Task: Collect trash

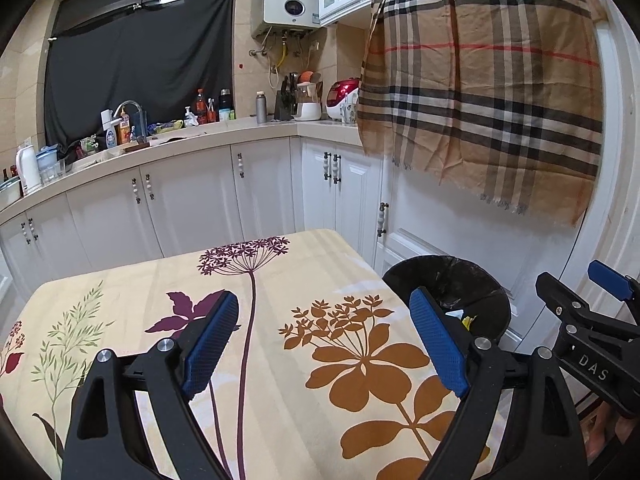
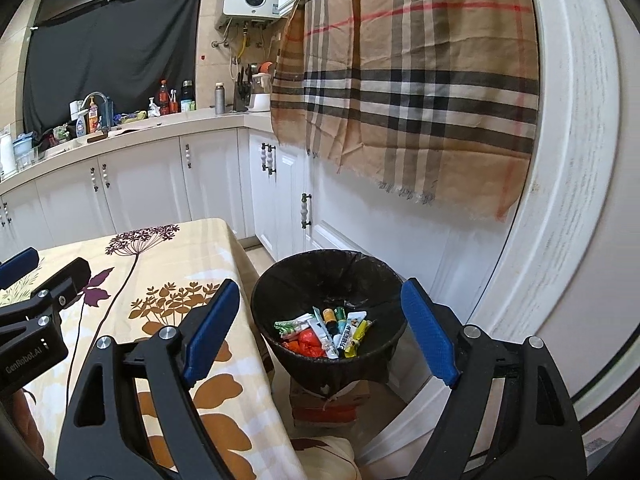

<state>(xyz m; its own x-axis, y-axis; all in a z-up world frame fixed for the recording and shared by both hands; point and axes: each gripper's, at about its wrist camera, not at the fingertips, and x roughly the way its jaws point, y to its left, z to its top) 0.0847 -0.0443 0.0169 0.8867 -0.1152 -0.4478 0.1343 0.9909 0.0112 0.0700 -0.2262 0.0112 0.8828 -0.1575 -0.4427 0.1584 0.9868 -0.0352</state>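
Both tongs wide, empty — left gripper [image 1: 324, 344], right gripper [image 2: 320, 332]. Trash [image 2: 326, 330] sits in bin [image 2: 280, 280]; tablecloth [image 1: 280, 280] bare — scan edges before finishing.

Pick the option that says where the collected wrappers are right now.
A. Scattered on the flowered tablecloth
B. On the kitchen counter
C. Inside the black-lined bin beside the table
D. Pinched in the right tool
C: the right wrist view shows the wrappers lying in the bin beside the table.
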